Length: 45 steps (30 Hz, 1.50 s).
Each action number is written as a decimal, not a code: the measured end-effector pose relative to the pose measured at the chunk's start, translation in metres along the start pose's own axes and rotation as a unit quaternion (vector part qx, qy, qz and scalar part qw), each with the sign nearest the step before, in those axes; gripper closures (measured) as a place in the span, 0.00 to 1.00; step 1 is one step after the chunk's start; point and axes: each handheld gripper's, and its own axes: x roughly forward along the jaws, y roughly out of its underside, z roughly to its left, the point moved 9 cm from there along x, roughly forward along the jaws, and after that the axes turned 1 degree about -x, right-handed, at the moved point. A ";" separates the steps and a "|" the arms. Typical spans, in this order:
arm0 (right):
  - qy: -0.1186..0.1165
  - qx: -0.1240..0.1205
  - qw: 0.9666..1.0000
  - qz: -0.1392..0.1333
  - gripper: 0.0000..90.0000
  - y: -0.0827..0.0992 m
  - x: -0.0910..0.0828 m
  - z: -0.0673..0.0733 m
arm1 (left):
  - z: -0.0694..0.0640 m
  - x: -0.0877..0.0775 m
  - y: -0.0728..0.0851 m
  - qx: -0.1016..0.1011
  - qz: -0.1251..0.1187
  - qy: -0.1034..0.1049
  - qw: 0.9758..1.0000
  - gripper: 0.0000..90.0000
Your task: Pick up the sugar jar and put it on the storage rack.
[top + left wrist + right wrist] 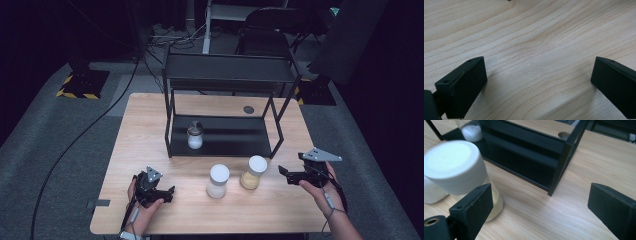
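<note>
Right gripper view looks past its own two black jaws, which stand wide apart with nothing between them, at the jar of yellowish grains (461, 177) just ahead and to the left of the right gripper (539, 205). That jar is a clear, upright cylinder with a thick white screw cap; its pale yellow filling shows through the glass near the base, and it stands on the wooden table (599, 160), partly behind the left-hand jaw but not touched by it. Beyond it a second white-capped jar (218, 181) holds white powder. Straight ahead of the jaws stands the black shelf (564, 157), with a small jar (194, 135) of white powder on its lower tray. High view shows the left gripper (167, 192) resting low at the table's near side, its jaws spread wide over bare wood.
</note>
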 end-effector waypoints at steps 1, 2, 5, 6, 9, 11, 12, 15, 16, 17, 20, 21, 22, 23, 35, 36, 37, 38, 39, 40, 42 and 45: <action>-0.001 -0.001 1.000 -0.002 0.07 -0.002 -0.001 0.001 | 0.000 0.000 0.000 0.000 0.000 0.000 1.000 0.00; -0.001 -0.002 1.000 -0.003 0.07 -0.004 -0.002 0.003 | 0.000 0.000 0.000 0.000 0.000 0.000 1.000 0.00; -0.005 -0.005 1.000 -0.009 0.07 -0.011 -0.005 0.007 | 0.000 0.000 0.000 0.000 0.000 0.000 1.000 0.00; -0.006 -0.006 1.000 -0.011 0.07 -0.013 -0.006 0.008 | 0.000 0.000 0.000 0.000 0.000 0.000 1.000 0.01; -0.012 -0.007 1.000 -0.016 0.07 -0.019 -0.008 0.012 | 0.000 0.000 0.000 0.000 0.000 0.000 1.000 0.00; -0.014 -0.011 1.000 -0.019 0.07 -0.023 -0.009 0.016 | 0.000 0.000 0.000 0.000 0.000 0.000 1.000 0.00; -0.015 -0.013 1.000 -0.021 0.07 -0.025 -0.010 0.018 | 0.000 0.000 0.000 0.000 0.000 0.000 1.000 0.00; -0.018 -0.013 0.999 -0.027 0.07 -0.029 -0.010 0.025 | 0.000 0.000 0.000 0.000 0.000 0.000 1.000 0.00; -0.018 -0.011 0.999 -0.029 0.07 -0.031 -0.010 0.027 | 0.000 0.000 0.000 0.000 0.000 0.000 1.000 0.00; -0.017 -0.006 0.999 -0.031 0.07 -0.032 -0.010 0.029 | 0.000 0.000 0.000 0.000 0.000 0.000 1.000 0.00; -0.015 0.001 0.999 -0.037 0.06 -0.036 -0.009 0.035 | 0.000 0.000 0.000 0.000 0.000 0.000 1.000 0.00; -0.014 0.001 0.999 -0.039 0.06 -0.038 -0.009 0.037 | 0.000 0.000 0.000 0.000 0.000 0.000 1.000 0.01; -0.014 0.001 0.999 -0.039 0.06 -0.038 -0.009 0.037 | 0.000 0.000 0.000 0.000 0.000 0.000 1.000 0.01; -0.015 0.004 0.999 -0.043 0.06 -0.041 -0.008 0.041 | 0.000 0.000 0.000 0.000 0.000 0.000 1.000 0.01; -0.034 -0.012 0.998 -0.056 0.06 -0.057 -0.001 0.068 | 0.000 0.000 0.000 0.000 0.000 0.000 1.000 0.01; -0.035 -0.013 0.998 -0.057 0.06 -0.058 0.000 0.070 | 0.000 0.000 0.000 0.000 0.000 0.000 1.000 0.01; -0.036 -0.015 0.998 -0.058 0.06 -0.059 0.001 0.072 | 0.000 0.000 0.000 0.000 0.000 0.000 1.000 0.01; -0.038 -0.016 0.997 -0.059 0.06 -0.060 0.002 0.074 | 0.000 0.000 0.000 0.000 0.000 0.000 1.000 0.01; -0.038 -0.016 0.997 -0.059 0.06 -0.060 0.002 0.074 | 0.000 0.000 0.000 0.000 0.000 0.000 1.000 0.01; -0.041 -0.019 0.997 -0.059 0.06 -0.062 0.004 0.078 | 0.000 0.000 0.000 0.000 0.000 0.000 1.000 0.01; -0.043 -0.023 0.997 -0.060 0.06 -0.065 0.006 0.083 | 0.000 0.000 0.000 0.000 0.000 0.000 1.000 0.01; -0.046 -0.022 0.997 -0.061 0.06 -0.068 0.008 0.090 | 0.000 0.000 0.000 0.000 0.000 0.000 1.000 0.01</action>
